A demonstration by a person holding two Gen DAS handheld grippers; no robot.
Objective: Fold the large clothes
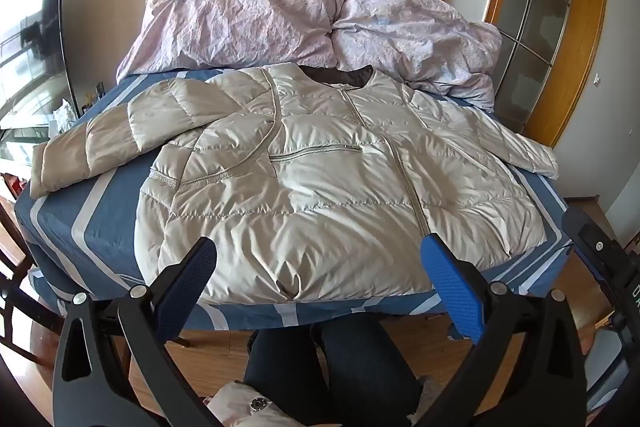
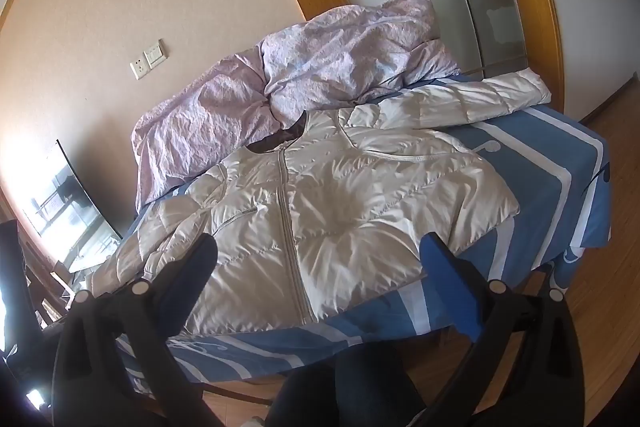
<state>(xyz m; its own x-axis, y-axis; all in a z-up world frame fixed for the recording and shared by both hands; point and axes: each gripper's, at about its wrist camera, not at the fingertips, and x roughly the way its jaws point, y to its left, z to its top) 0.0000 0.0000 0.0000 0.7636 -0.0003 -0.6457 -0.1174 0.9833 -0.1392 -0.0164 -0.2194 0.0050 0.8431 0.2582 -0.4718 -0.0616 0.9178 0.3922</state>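
Note:
A beige quilted puffer jacket (image 1: 320, 179) lies front up on the bed, zipped, with a dark collar lining at the far end. One sleeve (image 1: 100, 143) stretches left, the other (image 1: 528, 155) right. The jacket also shows in the right wrist view (image 2: 340, 211). My left gripper (image 1: 320, 259) is open and empty, held above the jacket's near hem. My right gripper (image 2: 320, 259) is open and empty, also above the near hem, and it shows at the right edge of the left wrist view.
The bed has a blue sheet with pale stripes (image 1: 80, 227). A crumpled lilac duvet (image 1: 300, 19) is heaped at the far end against the wall. A television (image 1: 32, 47) stands left, a wooden glazed door (image 1: 536, 19) right. The person's legs (image 1: 332, 367) are below.

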